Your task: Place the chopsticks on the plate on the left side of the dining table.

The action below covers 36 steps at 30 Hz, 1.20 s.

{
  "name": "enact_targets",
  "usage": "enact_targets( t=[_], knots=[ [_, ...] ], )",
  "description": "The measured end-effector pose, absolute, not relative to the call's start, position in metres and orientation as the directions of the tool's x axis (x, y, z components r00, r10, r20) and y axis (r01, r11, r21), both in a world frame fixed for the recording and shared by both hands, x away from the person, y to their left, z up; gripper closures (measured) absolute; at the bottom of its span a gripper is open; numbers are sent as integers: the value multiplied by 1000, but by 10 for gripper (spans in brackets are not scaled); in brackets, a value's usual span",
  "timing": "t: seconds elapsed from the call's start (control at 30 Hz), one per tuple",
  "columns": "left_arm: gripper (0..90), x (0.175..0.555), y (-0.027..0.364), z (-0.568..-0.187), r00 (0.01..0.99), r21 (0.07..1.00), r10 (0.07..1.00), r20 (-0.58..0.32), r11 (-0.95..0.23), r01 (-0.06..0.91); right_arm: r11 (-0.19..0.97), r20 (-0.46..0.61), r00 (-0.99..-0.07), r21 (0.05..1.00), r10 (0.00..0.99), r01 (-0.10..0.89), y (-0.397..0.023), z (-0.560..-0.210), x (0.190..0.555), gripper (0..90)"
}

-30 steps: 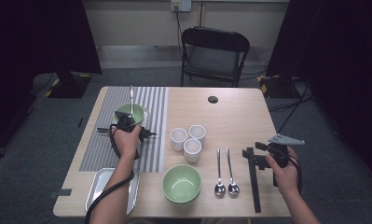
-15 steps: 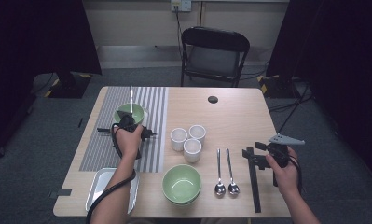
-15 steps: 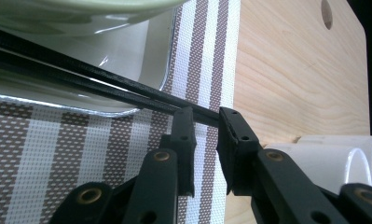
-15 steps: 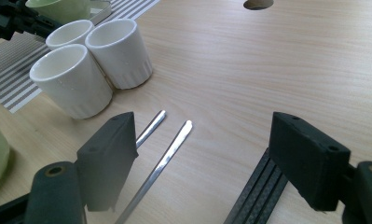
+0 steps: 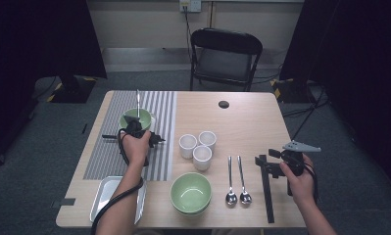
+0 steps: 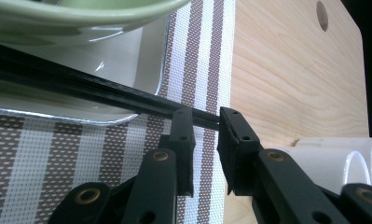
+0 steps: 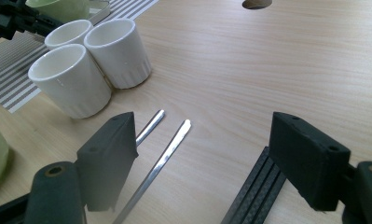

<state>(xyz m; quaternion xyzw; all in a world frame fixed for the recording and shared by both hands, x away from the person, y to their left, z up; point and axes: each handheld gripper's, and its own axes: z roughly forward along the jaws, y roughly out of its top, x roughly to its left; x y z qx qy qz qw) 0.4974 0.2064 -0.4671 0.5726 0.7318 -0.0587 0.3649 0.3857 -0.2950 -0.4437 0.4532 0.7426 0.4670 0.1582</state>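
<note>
Gripping a black chopstick point(image 6: 104, 93) in the left gripper point(image 6: 204, 126) beside the tray point(image 6: 146, 51) to lay it there, right gripper point(image 7: 202, 154) open, waiting near the table's point(image 5: 252, 127) right edge.

The high view looks forward and down from above the person's near side, taking in the whole pale wooden bench point(image 5: 247, 122) and a black folding chair point(image 5: 226, 58) beyond its far edge. The left gripper view sits very close over the brown-and-white striped woven mat point(image 6: 197, 60), just above the bench. The right gripper view looks low across the bench toward three white ribbed ceramic cups point(image 7: 88, 60), which the high view shares point(image 5: 197, 147).
</note>
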Motion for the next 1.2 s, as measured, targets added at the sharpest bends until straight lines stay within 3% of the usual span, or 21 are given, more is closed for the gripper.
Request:
enact_targets(
  t=[1.2],
  knots=[
    [731,491,209,-468,-79,310,803,-590,316,897,154,187,-539,837,822,525,-294,-443,385,227]
  ],
)
